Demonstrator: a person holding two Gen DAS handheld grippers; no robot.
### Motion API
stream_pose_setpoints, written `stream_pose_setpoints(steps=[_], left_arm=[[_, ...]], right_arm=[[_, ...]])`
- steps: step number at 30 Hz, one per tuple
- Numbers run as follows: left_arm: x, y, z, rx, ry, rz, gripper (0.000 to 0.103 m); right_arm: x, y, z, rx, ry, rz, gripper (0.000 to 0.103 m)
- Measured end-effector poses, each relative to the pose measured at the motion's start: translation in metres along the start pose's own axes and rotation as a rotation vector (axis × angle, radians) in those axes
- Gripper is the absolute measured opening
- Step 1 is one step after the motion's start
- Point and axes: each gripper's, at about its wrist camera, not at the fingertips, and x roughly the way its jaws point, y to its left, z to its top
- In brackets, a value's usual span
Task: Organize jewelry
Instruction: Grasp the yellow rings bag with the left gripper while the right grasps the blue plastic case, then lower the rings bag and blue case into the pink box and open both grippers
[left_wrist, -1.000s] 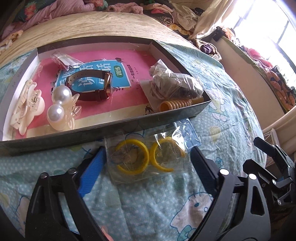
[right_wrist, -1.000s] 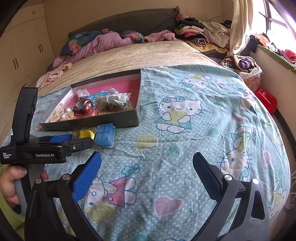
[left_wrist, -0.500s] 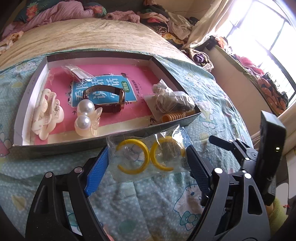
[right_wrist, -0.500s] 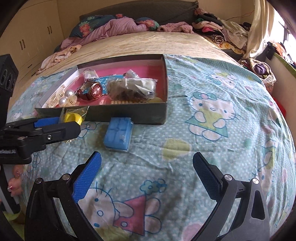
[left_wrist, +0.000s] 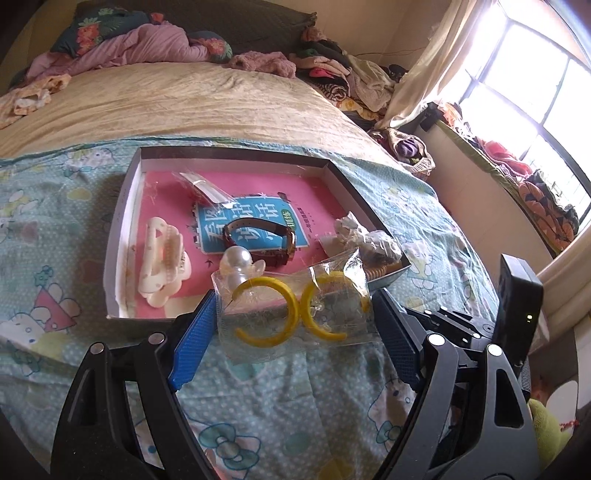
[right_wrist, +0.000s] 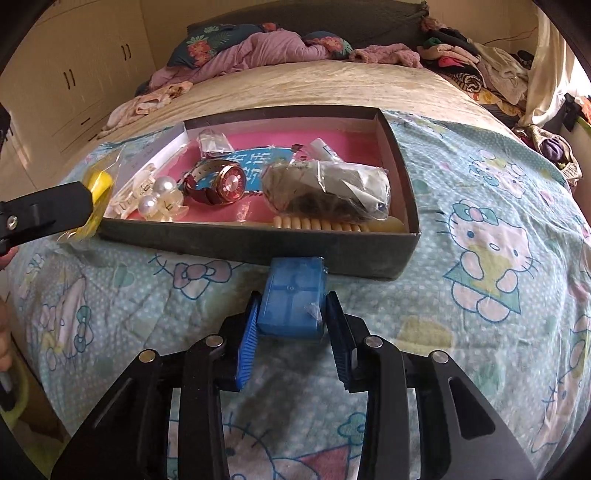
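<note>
Right claw (right_wrist: 291, 325) around translucent blue ribbed case (right_wrist: 293, 299)

You are working over a bed whose near part is covered by a teal cartoon-cat sheet (right_wrist: 480, 206), with a beige blanket (right_wrist: 314, 86) beyond it at twelve o'clock. Directly on the sheet sits a shallow dark box (right_wrist: 258, 243), and just at its near wall, at six o'clock from it, lies a small blue case (right_wrist: 293, 295). Crumpled clothes (right_wrist: 258, 48) are heaped at the far end, and more (right_wrist: 476, 70) toward two o'clock.
</note>
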Motion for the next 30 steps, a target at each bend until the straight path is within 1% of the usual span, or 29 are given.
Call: stream_pose_setpoints(steps=[7, 14, 23, 30], left_arm=[[-0.013, 0.021, 0.005, -0.022, -0.040, 0.058, 0.075], [-0.021, 0.038, 0.007, -0.028, -0.067, 0.112, 0.075], [-0.022, 0.057, 0.011, -0.051, -0.086, 0.149, 0.075], [-0.013, 0.065, 0.012, -0.061, -0.076, 0.159, 0.075]], right_arm=[[-0.037, 0.003, 0.000, 0.042, -0.096, 0.072, 0.033], [-0.064, 0.018, 0.021, 0.013, -0.172, 0.100, 0.033], [-0.061, 0.045, 0.046, -0.046, -0.204, 0.102, 0.033], [-0.049, 0.059, 0.066, -0.081, -0.202, 0.093, 0.033]])
